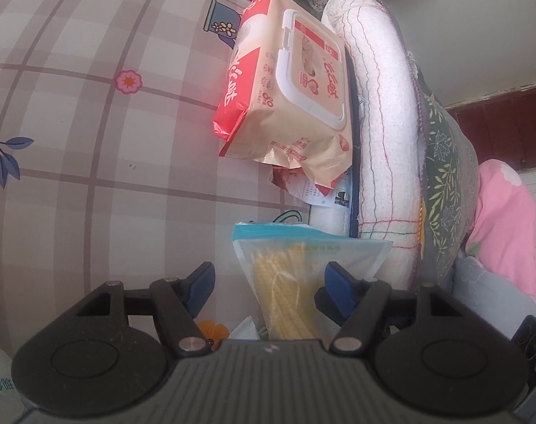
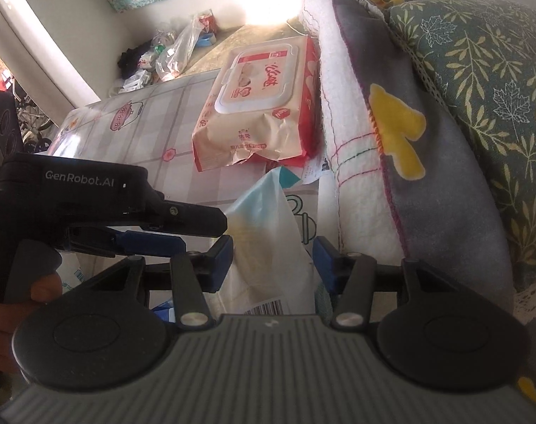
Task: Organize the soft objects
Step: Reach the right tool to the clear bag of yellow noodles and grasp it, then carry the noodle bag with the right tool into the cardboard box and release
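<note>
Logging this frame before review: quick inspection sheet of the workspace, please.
Surface: checked tablecloth with flower and pot prints.
Job's things: wet-wipes pack lying flat beside the folded quilt; clear bag with yellow contents.
Clutter: papers under the pack; plastic bags at the far end.
Grippers: left gripper and right gripper both straddle the bag; whether the pads press it cannot be told.
Cables: nothing seen.
Surroundings: leaf-print cushion, pink bedding, wall.

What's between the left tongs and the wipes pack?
A clear bag of yellow strips, then papers under the wipes pack; left wrist view.
</note>
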A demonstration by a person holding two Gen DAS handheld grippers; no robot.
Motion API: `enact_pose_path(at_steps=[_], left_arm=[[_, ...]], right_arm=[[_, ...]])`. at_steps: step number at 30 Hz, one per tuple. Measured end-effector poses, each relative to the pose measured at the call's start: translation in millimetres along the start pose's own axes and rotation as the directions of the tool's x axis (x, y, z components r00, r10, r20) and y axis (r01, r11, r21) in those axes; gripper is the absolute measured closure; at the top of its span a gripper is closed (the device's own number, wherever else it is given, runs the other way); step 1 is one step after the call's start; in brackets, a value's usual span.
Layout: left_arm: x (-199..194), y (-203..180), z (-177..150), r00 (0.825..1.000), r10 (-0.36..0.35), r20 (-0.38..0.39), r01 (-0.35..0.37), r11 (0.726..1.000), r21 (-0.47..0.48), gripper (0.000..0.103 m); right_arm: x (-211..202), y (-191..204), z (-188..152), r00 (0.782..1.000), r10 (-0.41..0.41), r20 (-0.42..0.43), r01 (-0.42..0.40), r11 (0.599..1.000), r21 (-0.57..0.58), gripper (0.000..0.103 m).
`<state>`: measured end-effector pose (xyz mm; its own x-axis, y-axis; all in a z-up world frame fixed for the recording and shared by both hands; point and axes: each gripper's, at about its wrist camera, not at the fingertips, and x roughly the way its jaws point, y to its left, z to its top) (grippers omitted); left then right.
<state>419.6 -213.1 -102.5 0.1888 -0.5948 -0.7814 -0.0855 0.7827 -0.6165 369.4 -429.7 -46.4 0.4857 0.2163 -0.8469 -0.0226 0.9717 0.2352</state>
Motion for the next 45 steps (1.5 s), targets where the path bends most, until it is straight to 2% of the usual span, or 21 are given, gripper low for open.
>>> enact_pose_path(at_steps=[3,5,12,17,20,24,30,37,45], left_arm=[[5.4,1.6,0.2,1.000,-0.009,-0.014,0.009,1.000,-0.005,0.034],[6.1,5.3,-0.6,1.000,-0.019,-0.020,0.019,1.000,-0.014,0.034],[15.5,8.0,0.1,0.999,-0.033,-0.041,0.030,0.997,-0.073,0.038],[22.9,8.6,-0.3,0.994,-0.087,-0.064,0.079,0.990,-0.117,0.042],[23.6,5.9,-0.6,0.994,-0.096,-0.056,0.089,0.989,-0.121,0.046],[20.1,6.5,-1.8,0.990,-0.134,-0.054,0.126,0.983,-0.135,0.057],[11.2,0.5,-4.9,0.988,-0.149,-0.043,0.143,0.982,-0.127,0.063],[-22.2,-7.3,-9.8,0.981,-0.193,-0.007,0.191,0.976,-0.101,0.064],[-105.0,-13.5,-25.6,0.966,-0.243,0.086,0.247,0.968,-0.040,0.064]], right_arm=[[2.4,-6.1,-2.8,1.000,-0.011,0.012,0.011,1.000,0.025,0.065],[2.5,-16.4,-5.5,1.000,0.004,0.031,-0.007,0.995,0.098,0.070],[10.9,-42.6,-12.9,0.994,0.071,0.089,-0.096,0.945,0.312,0.075],[16.6,-44.3,-13.7,0.991,0.090,0.103,-0.120,0.928,0.352,0.076],[17.6,-48.6,-15.8,0.987,0.111,0.112,-0.145,0.918,0.368,0.076],[15.6,-52.3,-17.6,0.982,0.139,0.129,-0.179,0.904,0.387,0.076],[10.6,-53.1,-21.5,0.970,0.186,0.156,-0.236,0.877,0.419,0.077],[-10.1,-36.3,-18.6,0.956,0.207,0.207,-0.276,0.873,0.402,0.077],[-66.1,6.3,-9.7,0.926,0.243,0.289,-0.336,0.881,0.333,0.077]])
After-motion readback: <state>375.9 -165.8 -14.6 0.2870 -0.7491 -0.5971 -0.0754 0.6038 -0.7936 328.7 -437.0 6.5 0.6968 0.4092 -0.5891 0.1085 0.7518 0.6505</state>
